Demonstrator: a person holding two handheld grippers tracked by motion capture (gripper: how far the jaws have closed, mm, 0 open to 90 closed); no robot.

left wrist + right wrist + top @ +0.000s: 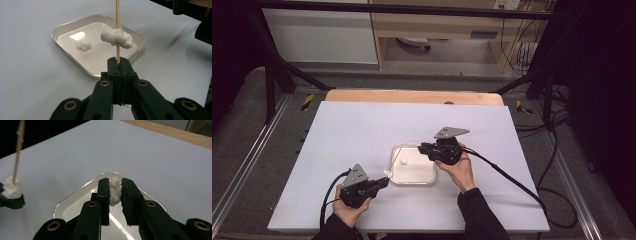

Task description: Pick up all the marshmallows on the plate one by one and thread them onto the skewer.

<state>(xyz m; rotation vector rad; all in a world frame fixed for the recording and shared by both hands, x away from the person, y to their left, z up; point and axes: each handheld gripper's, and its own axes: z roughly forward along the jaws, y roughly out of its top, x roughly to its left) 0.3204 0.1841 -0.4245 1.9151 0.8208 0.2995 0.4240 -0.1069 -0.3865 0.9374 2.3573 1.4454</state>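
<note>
My left gripper point(119, 61) is shut on the lower end of a thin wooden skewer point(117, 15) that stands upright. A white fluffy lump point(117, 37) is speared on the skewer a little above the jaws. In the high view this gripper point(384, 181) sits at the near left corner of a shallow white tray point(412, 183). My right gripper point(115, 180) hangs above the tray point(75, 192), shut on a second white lump point(114, 195) that both pads press. A third lump point(84, 45) lies loose in the tray.
The tray sits mid-table on a white sheet point(337, 135). A wooden edge point(412, 96) runs along the far side. Black frame bars point(277, 70) and cables point(557, 150) flank the table. Each gripper trails a cable toward the near edge.
</note>
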